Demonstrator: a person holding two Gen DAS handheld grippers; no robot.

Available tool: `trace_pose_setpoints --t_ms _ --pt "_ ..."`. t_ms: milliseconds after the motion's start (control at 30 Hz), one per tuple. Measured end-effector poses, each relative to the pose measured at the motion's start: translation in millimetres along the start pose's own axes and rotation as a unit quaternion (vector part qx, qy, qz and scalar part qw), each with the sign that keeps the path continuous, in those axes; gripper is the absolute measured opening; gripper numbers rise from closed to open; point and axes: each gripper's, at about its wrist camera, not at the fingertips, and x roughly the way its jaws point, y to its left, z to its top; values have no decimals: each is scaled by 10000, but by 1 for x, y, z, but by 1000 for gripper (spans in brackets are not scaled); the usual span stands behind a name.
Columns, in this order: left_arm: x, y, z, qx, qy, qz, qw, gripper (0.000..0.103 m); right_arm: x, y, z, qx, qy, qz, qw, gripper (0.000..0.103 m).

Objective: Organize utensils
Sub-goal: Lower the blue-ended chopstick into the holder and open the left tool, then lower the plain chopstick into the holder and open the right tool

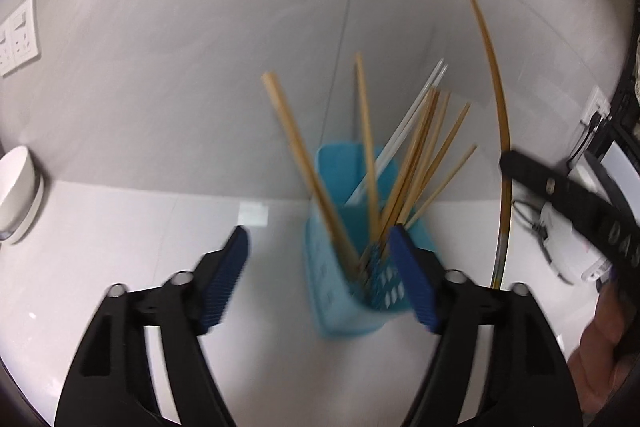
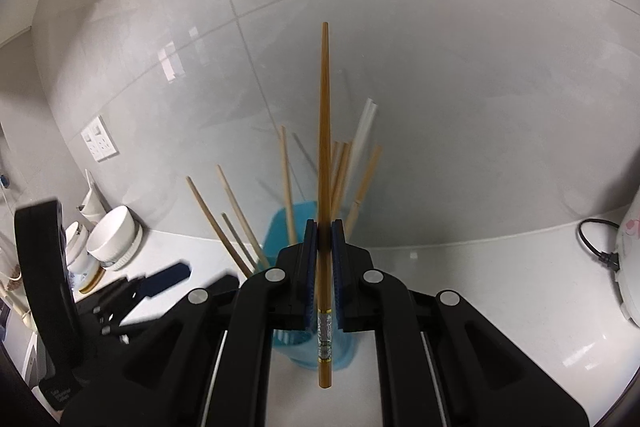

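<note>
The right gripper [image 2: 324, 227] has its jaws clenched on one brown chopstick [image 2: 325, 155], which stands upright between them, with its decorated end below the jaws. The left gripper [image 1: 318, 247] has its jaws released, and the blue holder [image 1: 344, 267] full of chopsticks stands on the white worktop [image 1: 120, 247] between and just beyond them.

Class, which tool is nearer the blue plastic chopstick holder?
Left. The left tool is open around the blue plastic chopstick holder; the right tool holds a brown chopstick beside it.
</note>
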Motion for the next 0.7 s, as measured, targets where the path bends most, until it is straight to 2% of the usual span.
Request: trace_pose_setpoints --t_ms 33,233,433,700 --pt "-1 3 -1 -43 75 -45 10000 85 1 1 1 12 -35 34 10000 7" --pt "-12 24 -8 -211 206 100 9995 97 10 9 3 130 -306 221 9992 7" --pt "-10 33 -10 -234 291 225 9990 97 23 19 -1 91 -467 276 9985 7" --pt "-8 46 -11 -261 339 293 9987 97 40 24 -17 -87 -392 55 9992 7"
